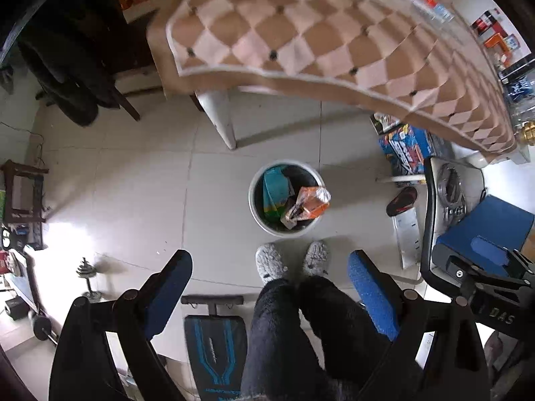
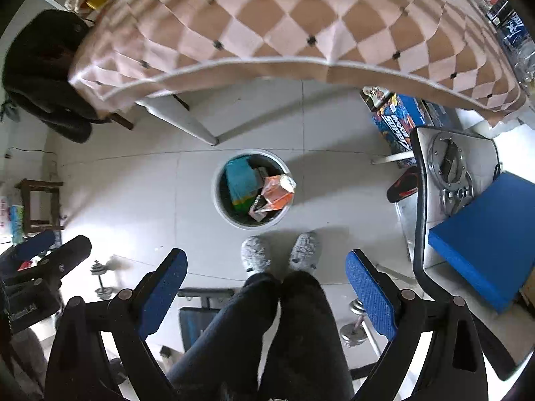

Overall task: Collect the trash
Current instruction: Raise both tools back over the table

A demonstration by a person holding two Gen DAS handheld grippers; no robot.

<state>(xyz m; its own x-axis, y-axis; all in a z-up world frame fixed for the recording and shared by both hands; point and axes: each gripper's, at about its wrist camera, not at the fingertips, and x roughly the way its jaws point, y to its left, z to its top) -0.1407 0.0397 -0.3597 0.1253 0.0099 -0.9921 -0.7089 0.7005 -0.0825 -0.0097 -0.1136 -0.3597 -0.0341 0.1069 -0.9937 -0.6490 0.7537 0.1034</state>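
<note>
Hidden: bin (image 1: 284, 197) contents overlap; the items under the orange packet (image 1: 309, 202) and teal wrapper (image 1: 276, 188) are hard to make out.
Left gripper (image 1: 269, 280): fingers wide apart, holding nothing.
Right gripper (image 2: 267, 279): spread wide, empty, touching nothing.
Trash: in the bin on the floor, ahead of both grippers, beyond the slippers (image 2: 255, 255).

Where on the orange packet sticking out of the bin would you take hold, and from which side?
Grip the orange packet by its clear crumpled top end, coming straight down from above: that end pokes over the bin rim, while its lower end is wedged among other trash.
</note>
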